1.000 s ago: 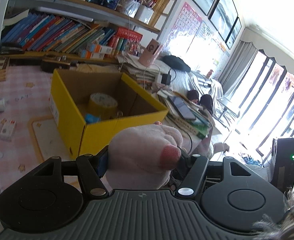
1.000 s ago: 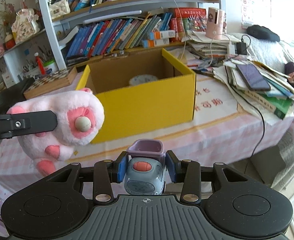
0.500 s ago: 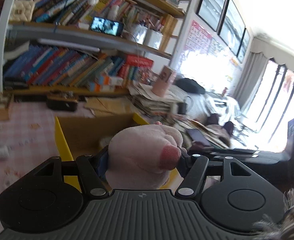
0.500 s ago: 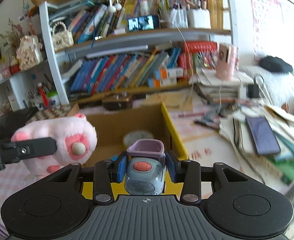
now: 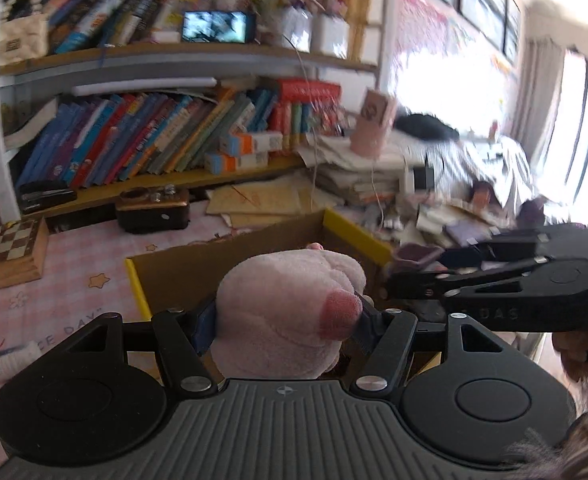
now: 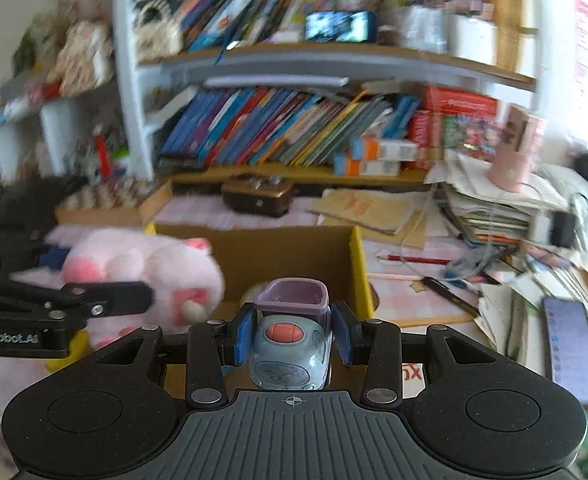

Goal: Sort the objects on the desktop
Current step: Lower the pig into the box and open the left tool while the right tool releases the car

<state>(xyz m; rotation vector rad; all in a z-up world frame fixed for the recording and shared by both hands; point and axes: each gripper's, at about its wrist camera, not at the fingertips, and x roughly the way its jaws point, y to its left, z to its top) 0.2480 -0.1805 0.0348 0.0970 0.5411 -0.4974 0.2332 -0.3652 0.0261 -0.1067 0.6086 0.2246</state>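
My left gripper [image 5: 284,320] is shut on a pink plush toy [image 5: 286,312] and holds it above the open yellow cardboard box [image 5: 230,264]. My right gripper [image 6: 292,334] is shut on a small grey-blue toy truck with a purple bucket [image 6: 290,340], also above the box [image 6: 356,272]. In the right wrist view the plush [image 6: 142,272] and the left gripper's finger [image 6: 106,304] are at the left. In the left wrist view the right gripper's arm [image 5: 494,288] crosses from the right. The box's inside is mostly hidden.
A bookshelf [image 5: 174,140] stands behind the pink checked table [image 5: 54,292]. A chessboard box [image 5: 6,252], a brown case [image 5: 154,210], a tube [image 5: 6,362], paper stacks [image 6: 490,208], a pencil [image 6: 414,259] and a phone [image 6: 570,344] lie around the box.
Both grippers have moved forward and up over the box, with their toys still held. The views are motion-blurred now.
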